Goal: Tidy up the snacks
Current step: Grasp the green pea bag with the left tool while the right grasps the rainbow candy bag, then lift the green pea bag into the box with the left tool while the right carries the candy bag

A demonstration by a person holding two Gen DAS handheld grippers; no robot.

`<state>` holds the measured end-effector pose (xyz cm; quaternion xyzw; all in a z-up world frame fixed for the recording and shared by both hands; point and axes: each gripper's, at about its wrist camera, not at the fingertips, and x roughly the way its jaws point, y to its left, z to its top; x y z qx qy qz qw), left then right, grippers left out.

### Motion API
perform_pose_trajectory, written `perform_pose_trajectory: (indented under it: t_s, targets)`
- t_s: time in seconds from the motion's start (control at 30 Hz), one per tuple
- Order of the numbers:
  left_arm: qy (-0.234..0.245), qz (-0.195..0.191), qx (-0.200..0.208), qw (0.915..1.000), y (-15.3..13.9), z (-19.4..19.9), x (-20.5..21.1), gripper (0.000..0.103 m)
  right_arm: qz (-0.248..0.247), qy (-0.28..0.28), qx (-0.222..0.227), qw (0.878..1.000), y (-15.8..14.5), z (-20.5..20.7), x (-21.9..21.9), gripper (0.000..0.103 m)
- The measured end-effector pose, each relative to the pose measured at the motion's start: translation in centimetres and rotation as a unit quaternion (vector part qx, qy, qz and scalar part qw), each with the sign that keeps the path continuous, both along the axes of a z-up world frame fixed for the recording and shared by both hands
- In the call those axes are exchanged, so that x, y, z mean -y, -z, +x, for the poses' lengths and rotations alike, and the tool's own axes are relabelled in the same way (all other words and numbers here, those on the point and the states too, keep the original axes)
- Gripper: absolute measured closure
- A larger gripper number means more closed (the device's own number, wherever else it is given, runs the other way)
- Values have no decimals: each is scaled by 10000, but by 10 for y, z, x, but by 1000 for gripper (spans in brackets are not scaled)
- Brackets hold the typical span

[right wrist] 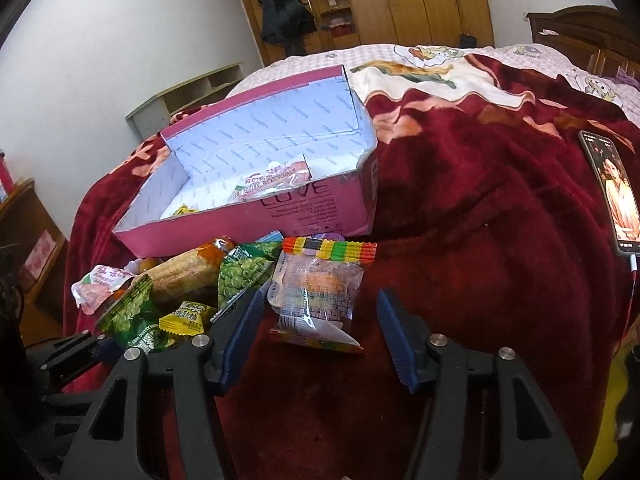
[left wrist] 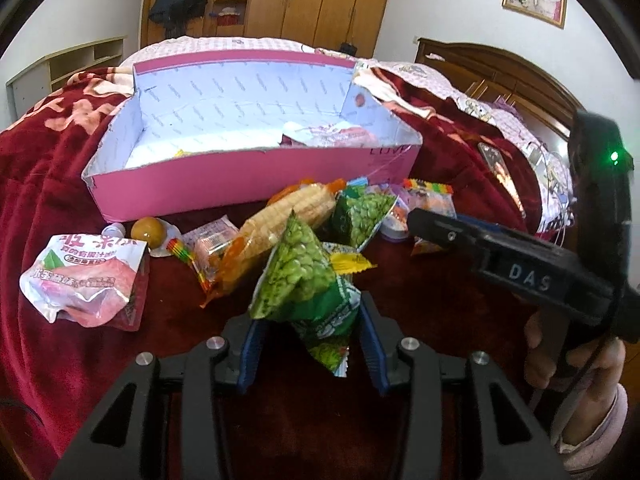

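Left wrist view, lower centre: left gripper [left wrist: 308, 344], blue pads pinching the lower end of a green pea packet [left wrist: 308, 280] that stands tilted above a dark red blanket [left wrist: 100, 360]. Behind the packet, mid-frame: a snack pile comprising a long corn-patterned packet [left wrist: 280, 220], a second green pea packet [left wrist: 360, 216], a small yellow sachet [left wrist: 348, 262], and a clear wrapper with rainbow-striped ends [left wrist: 204, 252]. Left of the pile: a crumpled pink-and-white pouch [left wrist: 84, 280] and a round brown jelly cup [left wrist: 148, 230]. Upper centre: open pink box [left wrist: 256, 184] with pale lining, one pink-printed packet [left wrist: 328, 134] lying at its right end, interior otherwise mostly bare. Right edge: right gripper [left wrist: 420, 220] seen from the side, held by a hand [left wrist: 576, 356] in a pale sleeve, fingertips reaching toward the right side of the pile. Right wrist view, lower centre: right gripper [right wrist: 316, 320] with blue pads spread, partway drawn in, flanking a clear rainbow-edged snack packet [right wrist: 316, 296]; contact between pads and packet not evident, packet lying on the blanket. Upper left of centre: the pink box, just behind the pile. Far right edge: a phone [right wrist: 612, 192] with lit screen, lying on the blanket, well apart from the snacks.
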<state>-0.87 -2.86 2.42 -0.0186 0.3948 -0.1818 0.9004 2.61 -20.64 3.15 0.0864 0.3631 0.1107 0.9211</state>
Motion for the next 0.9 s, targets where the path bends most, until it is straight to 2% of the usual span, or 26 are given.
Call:
perform_pose_trajectory:
  t_s: [0.2, 0.53, 0.7, 0.8, 0.9]
  targets:
    - [-21, -220, 6, 9998, -2, 0, -7, 57, -22, -8, -18, 10000, 4, 0, -2, 51]
    - [62, -318, 299, 9990, -12, -11, -8, 56, 29, -2, -28, 10000, 4, 0, -1, 51]
    - [37, -261, 240, 9994, -9, -5, -5, 57, 16, -3, -15, 10000, 4, 0, -2, 52]
    - [25, -385, 209, 9990, -7, -4, -9, 59, 34, -28, -5, 10000, 4, -1, -3, 60]
    - [60, -391, 282, 9988, -9, -7, -9, 61, 62, -27, -6, 10000, 4, -1, -2, 62]
